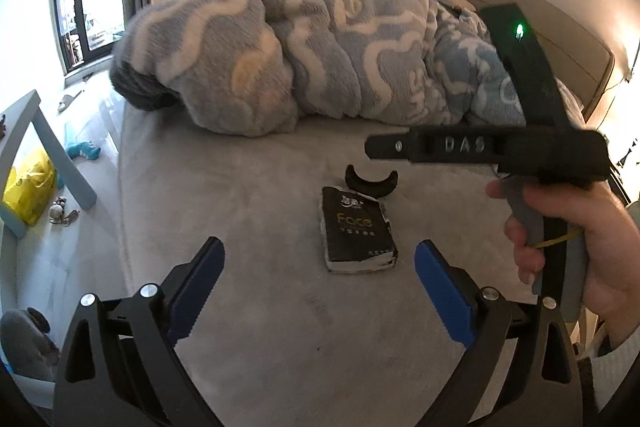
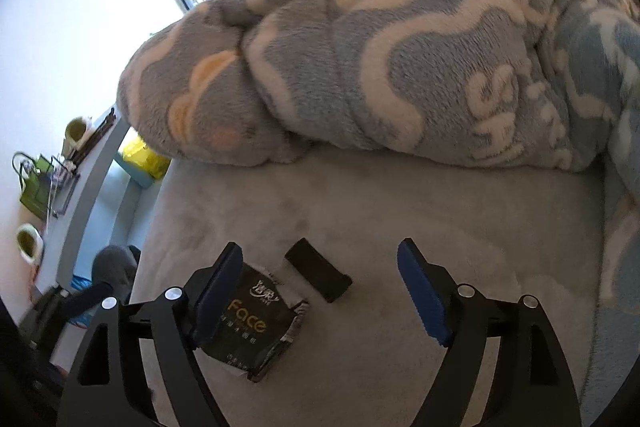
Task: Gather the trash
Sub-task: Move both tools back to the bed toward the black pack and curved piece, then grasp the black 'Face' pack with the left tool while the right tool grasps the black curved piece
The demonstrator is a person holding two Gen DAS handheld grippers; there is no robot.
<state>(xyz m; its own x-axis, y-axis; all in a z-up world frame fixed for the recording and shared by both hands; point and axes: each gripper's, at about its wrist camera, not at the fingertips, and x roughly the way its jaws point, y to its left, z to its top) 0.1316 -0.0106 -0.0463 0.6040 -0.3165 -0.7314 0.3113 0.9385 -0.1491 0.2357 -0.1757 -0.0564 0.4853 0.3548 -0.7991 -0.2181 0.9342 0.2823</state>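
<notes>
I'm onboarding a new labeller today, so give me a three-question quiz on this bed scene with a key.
1. True or false: the left tongs are shut on the black "Face" packet.
2. What lies on the grey bed just beyond the packet? A) a curved black piece B) a red cup C) a spoon
3. Fill in: the right tongs are ____, with nothing between the pads.

Key:
1. False; they are open, and the packet lies on the bed ahead of them.
2. A, the curved black piece.
3. Open.
</notes>
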